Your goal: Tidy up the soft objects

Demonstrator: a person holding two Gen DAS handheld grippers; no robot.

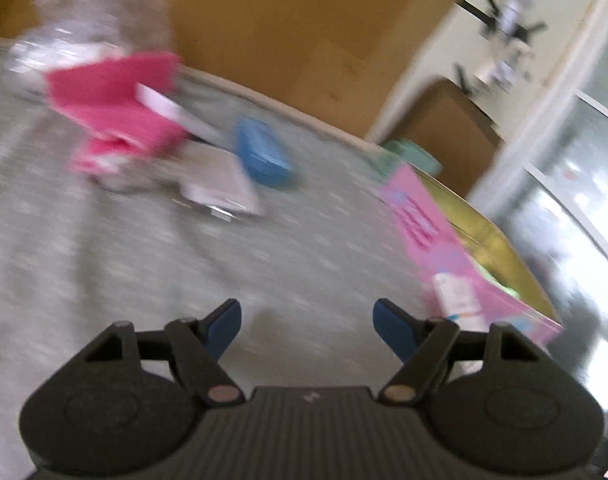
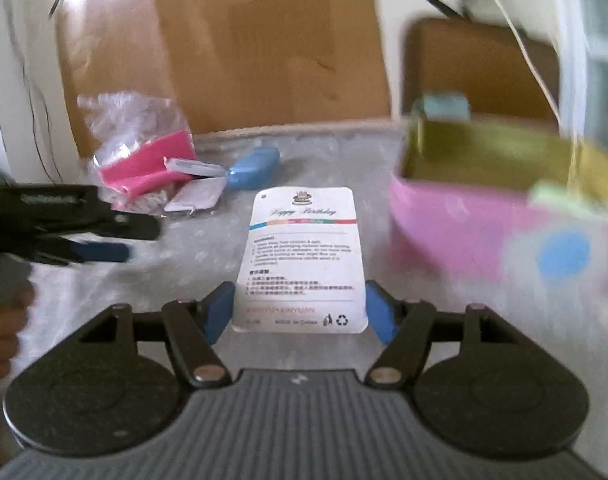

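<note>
A white "Happy Birthday" card packet [image 2: 302, 260] sits between my right gripper's [image 2: 300, 312] blue pads, which press on its two long edges; it stays sharp while the background smears. My left gripper [image 1: 307, 322] stands open over the grey cover with nothing between its fingers; it also shows side-on as the left gripper [image 2: 132, 240] in the right wrist view, held by a hand [image 2: 4, 320]. Further back lie a pink cloth [image 1: 116, 100] in a clear plastic bag [image 2: 132, 120], a blue case [image 1: 262, 156] and a silver pouch [image 1: 220, 184].
A pink box [image 2: 464, 232] with a gold inside [image 1: 484, 236] stands at the right, a mint-green thing [image 1: 412, 152] behind it. Brown cardboard [image 2: 264, 40] leans against the back wall. Grey cover [image 1: 104, 260] spreads under everything.
</note>
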